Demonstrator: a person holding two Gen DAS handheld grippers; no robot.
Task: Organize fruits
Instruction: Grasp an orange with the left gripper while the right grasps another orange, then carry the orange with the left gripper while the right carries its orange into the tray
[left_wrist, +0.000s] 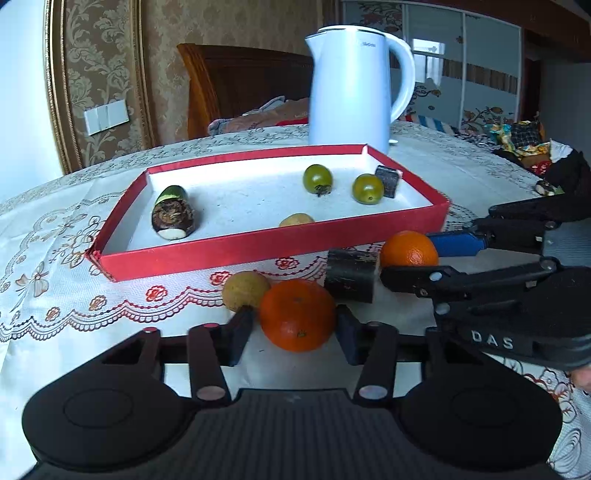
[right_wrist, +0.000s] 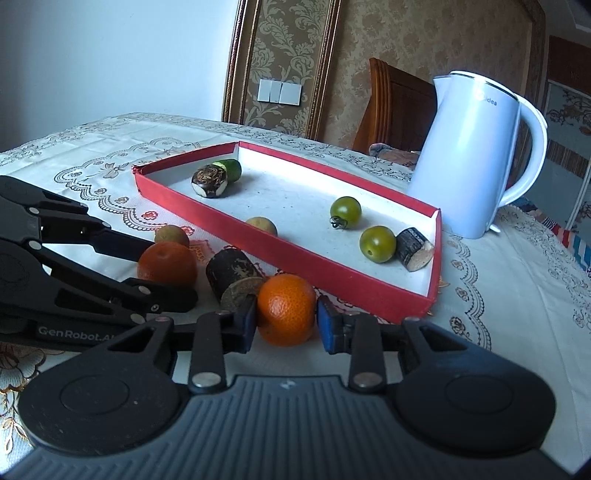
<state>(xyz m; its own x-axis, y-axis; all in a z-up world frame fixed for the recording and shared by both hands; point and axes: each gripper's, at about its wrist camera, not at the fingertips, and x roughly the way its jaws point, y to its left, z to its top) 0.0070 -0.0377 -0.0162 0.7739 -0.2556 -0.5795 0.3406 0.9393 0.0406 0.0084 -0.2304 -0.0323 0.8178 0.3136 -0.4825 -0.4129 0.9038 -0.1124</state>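
Observation:
A red tray (left_wrist: 273, 245) (right_wrist: 295, 254) holds two green tomatoes (left_wrist: 317, 178) (right_wrist: 346, 211), a cucumber piece (left_wrist: 173, 212) (right_wrist: 229, 168), a dark cane piece (left_wrist: 388, 180) (right_wrist: 413, 248) and a small tan fruit (left_wrist: 295, 220) (right_wrist: 261, 224). In front lie two oranges, a tan fruit (left_wrist: 245, 290) (right_wrist: 171, 235) and a dark cane piece (left_wrist: 351, 275) (right_wrist: 232, 278). My left gripper (left_wrist: 295, 326) (right_wrist: 173, 266) is open around the near orange (left_wrist: 297, 314) (right_wrist: 168, 262). My right gripper (right_wrist: 286, 317) (left_wrist: 408, 254) is open around the other orange (right_wrist: 286, 308) (left_wrist: 408, 249).
A white electric kettle (left_wrist: 354, 88) (right_wrist: 476, 158) stands behind the tray's right end. The table has a lace cloth (left_wrist: 55, 266) (right_wrist: 498, 295). A wooden headboard and bedding lie beyond the table; clutter sits at the far right in the left wrist view.

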